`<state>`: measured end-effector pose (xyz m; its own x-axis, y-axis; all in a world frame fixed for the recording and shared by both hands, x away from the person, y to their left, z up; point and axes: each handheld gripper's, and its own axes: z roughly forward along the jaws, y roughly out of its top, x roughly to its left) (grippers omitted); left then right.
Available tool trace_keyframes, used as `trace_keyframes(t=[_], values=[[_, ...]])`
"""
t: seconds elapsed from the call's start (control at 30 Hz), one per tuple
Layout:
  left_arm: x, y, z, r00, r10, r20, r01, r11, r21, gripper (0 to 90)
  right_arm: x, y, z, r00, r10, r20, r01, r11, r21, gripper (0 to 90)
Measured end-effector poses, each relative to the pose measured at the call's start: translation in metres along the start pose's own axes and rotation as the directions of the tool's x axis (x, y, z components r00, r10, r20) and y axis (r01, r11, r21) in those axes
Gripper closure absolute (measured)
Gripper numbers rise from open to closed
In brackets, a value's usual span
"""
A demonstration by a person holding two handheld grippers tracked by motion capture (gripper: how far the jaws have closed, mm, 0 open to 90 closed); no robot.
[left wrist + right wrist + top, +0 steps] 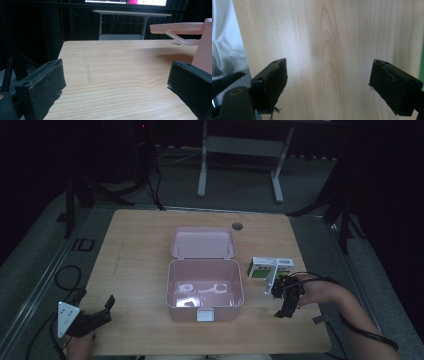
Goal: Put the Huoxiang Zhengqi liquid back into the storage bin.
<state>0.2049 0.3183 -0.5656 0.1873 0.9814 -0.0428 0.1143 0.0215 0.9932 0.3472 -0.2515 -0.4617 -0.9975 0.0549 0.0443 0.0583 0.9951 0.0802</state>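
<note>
While the pink lunch box [204,290] sits lid-open mid-bench for loading, your right hand-held gripper [286,306] hangs wide and empty just short of the green-and-white carton [270,268]; left hand-held gripper [102,312] waits wide.

Carton [270,268] right of open box [204,290]

Box contents [202,290]: too dim and small to be identified.
Carton [264,268]: print unreadable, near end hidden behind the right gripper [285,300].
Pink box [202,47]: cut off by the right edge.
</note>
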Motion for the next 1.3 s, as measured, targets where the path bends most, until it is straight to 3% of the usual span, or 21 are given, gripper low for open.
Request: trace_keyframes(t=[0.17, 0.33, 0.63, 0.67, 0.77, 0.93, 1.13, 1.3], values=[[0.000, 0.000, 0.000, 1.0000, 0.000, 0.001, 0.000, 1.0000, 0.000, 1.2, -0.007, 0.005, -0.013, 0.9987, -0.036, 0.035, 0.036, 0.999, 0.009, 18.8], [0.000, 0.000, 0.000, 1.0000, -0.001, 0.003, 0.001, 1.0000, 0.000, 1.2, -0.014, 0.009, -0.025, 0.9977, -0.043, 0.054, 0.042, 0.999, 0.006, 21.3], [0.000, 0.000, 0.000, 1.0000, 0.002, 0.008, -0.002, 1.0000, 0.000, 1.1, -0.033, 0.013, -0.042, 0.9974, -0.009, 0.071, 0.007, 1.000, 0.025, 22.3], [0.000, 0.000, 0.000, 1.0000, 0.001, 0.007, -0.001, 1.0000, -0.002, 1.2, -0.041, 0.012, -0.050, 0.9962, 0.009, 0.087, -0.010, 1.000, 0.014, 22.4], [0.000, 0.000, 0.000, 1.0000, 0.002, 0.008, -0.002, 1.0000, 0.000, 1.1, -0.048, 0.013, -0.054, 0.9948, 0.010, 0.101, -0.012, 1.000, 0.023, 24.7], [0.000, 0.000, 0.000, 1.0000, 0.000, 0.009, 0.000, 1.0000, -0.003, 1.1, -0.064, 0.016, -0.061, 0.9921, 0.012, 0.125, -0.018, 0.999, 0.047, 27.7], [0.000, 0.000, 0.000, 0.9999, 0.000, 0.012, 0.000, 1.0000, -0.002, 1.1, -0.077, 0.018, -0.063, 0.9905, 0.004, 0.137, -0.010, 0.999, 0.039, 30.2], [0.000, 0.000, -0.001, 0.9999, 0.001, 0.015, -0.001, 1.0000, -0.003, 1.1, -0.090, 0.016, -0.056, 0.9859, -0.004, 0.167, -0.002, 0.999, 0.033, 33.5]])
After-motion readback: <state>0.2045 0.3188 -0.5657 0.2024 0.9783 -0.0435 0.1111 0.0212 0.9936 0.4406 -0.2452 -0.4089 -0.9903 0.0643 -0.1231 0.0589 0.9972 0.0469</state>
